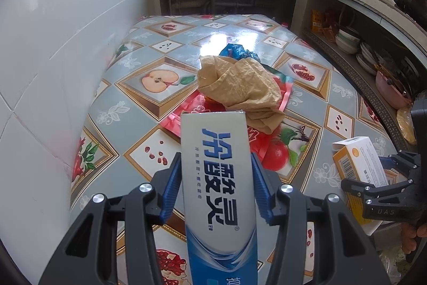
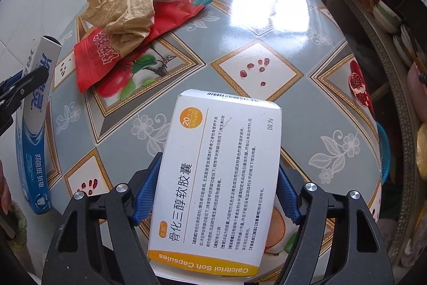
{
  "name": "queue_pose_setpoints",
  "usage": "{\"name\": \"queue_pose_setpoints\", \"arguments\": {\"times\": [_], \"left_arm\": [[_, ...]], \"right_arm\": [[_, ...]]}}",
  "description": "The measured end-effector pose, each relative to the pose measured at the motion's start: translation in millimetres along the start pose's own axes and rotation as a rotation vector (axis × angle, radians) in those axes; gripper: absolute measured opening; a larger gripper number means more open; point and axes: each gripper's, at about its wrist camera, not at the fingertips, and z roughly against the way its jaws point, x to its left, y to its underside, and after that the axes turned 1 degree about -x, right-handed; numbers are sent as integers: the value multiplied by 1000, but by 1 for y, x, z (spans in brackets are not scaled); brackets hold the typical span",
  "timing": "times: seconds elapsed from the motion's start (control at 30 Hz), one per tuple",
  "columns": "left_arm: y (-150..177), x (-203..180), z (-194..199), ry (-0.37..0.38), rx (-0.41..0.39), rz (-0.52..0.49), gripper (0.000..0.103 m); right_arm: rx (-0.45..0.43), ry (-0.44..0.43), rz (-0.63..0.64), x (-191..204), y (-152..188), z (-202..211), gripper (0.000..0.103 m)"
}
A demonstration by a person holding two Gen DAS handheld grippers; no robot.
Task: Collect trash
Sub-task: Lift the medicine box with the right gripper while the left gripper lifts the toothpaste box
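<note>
Your left tool (image 1: 213, 191) gripped the toothpaste box (image 1: 217, 178); your right tool (image 2: 213, 188) clamped the pill box (image 2: 221, 172) above the tabletop (image 2: 267, 31). Wrappers (image 2: 125, 26) lay behind. Risk: either box could slip, held only near its lower end.

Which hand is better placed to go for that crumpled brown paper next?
Left, probably. The crumpled brown paper lies straight ahead of the left gripper, but off to the side of the right gripper. Both are full: toothpaste box left, medicine box right.
</note>
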Motion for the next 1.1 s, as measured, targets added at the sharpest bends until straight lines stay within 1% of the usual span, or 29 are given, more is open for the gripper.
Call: {"name": "queue_pose_setpoints", "arguments": {"times": [0.4,1.1], "left_arm": [[-1,-2,6,-14,-21,-13,47],[-1,-13,23,-13,-60,-35,47]], "right_arm": [[-16,-34,-9,-10,-1,7,71],[-48,-92,-36,-24,-4,28,71]]}}
